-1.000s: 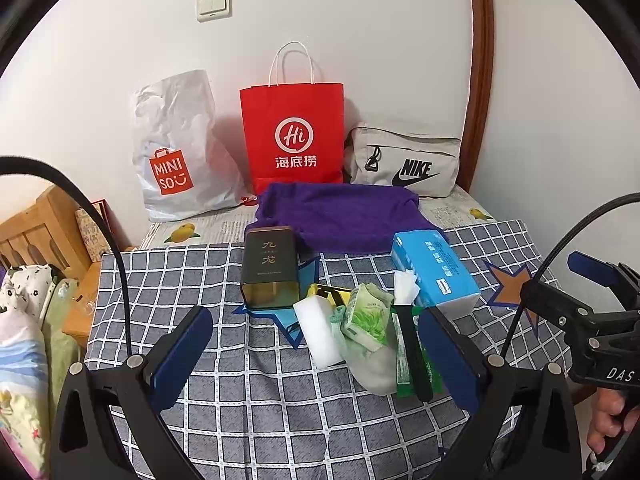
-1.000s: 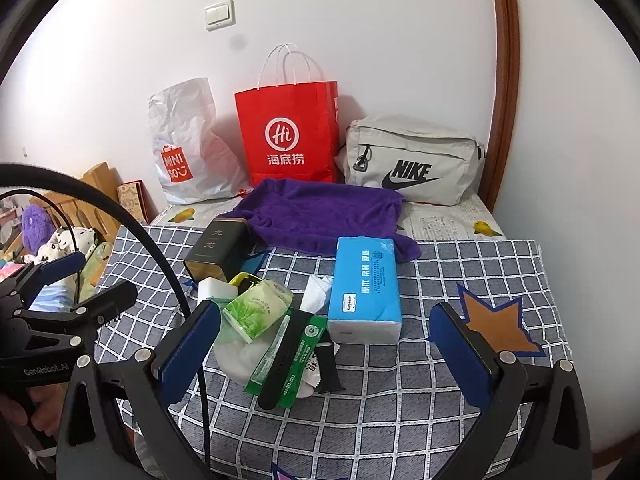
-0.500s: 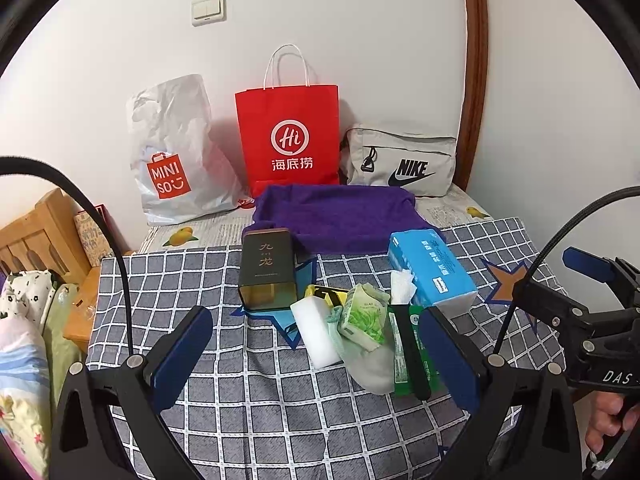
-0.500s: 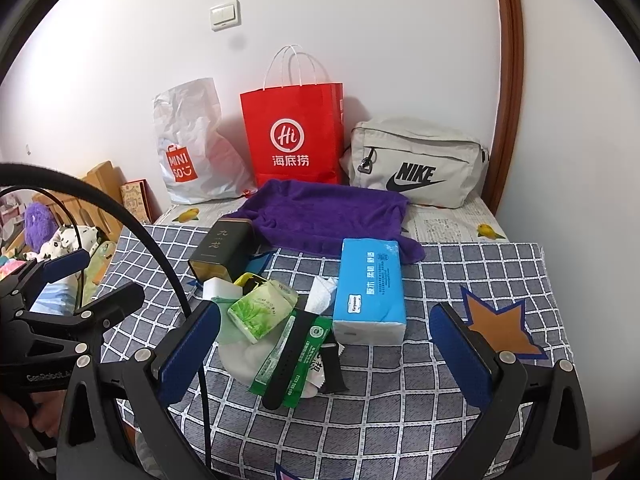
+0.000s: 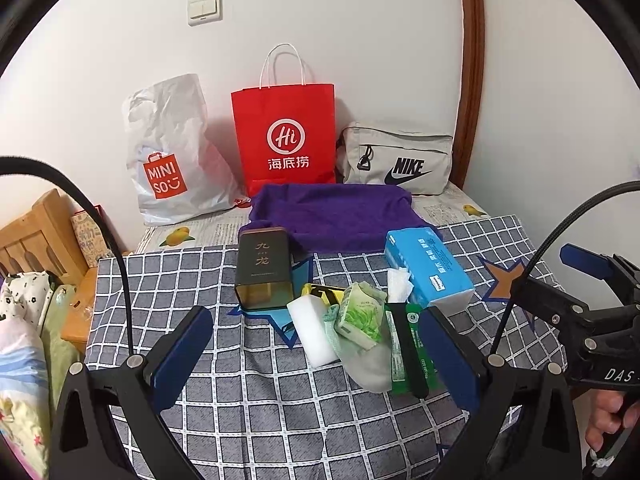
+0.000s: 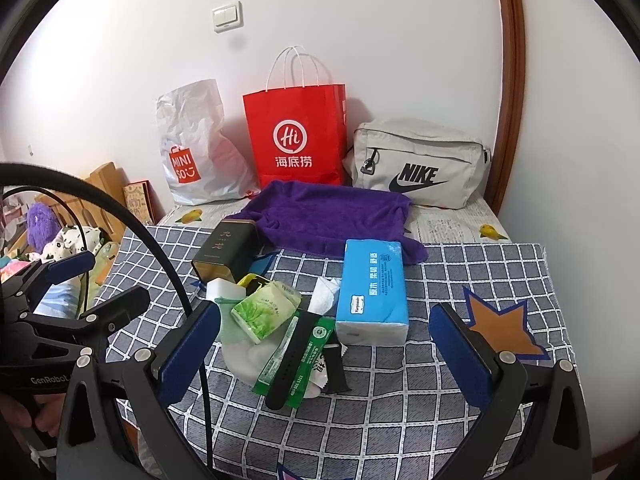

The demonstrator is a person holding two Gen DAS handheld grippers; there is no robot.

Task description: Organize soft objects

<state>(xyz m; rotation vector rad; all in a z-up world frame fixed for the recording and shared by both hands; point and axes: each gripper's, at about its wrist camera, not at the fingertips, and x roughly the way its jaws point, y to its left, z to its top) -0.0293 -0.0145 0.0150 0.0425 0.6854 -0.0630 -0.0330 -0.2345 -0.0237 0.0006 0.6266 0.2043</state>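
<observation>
A pile lies mid-table on the checked cloth (image 5: 168,280): a blue tissue pack (image 5: 426,266) (image 6: 373,286), a green tissue packet (image 5: 360,314) (image 6: 266,310), a white sponge (image 5: 312,330), a pale sock (image 5: 366,366) (image 6: 244,356), a green sachet with a black strap (image 6: 294,354) across it, and a crumpled tissue (image 6: 325,295). A purple towel (image 5: 336,214) (image 6: 328,216) lies behind. My left gripper (image 5: 320,354) and right gripper (image 6: 324,354) are both open and empty, held short of the pile.
A dark tea tin (image 5: 262,268) (image 6: 228,250) stands left of the pile. A Miniso bag (image 5: 172,152), a red paper bag (image 5: 286,136) and a Nike pouch (image 5: 396,160) line the back wall. A wooden bed frame (image 5: 36,236) and bedding sit left.
Both grippers have drawn back and lifted slightly; the view of the pile has shifted a little. Nothing on the table has moved.
</observation>
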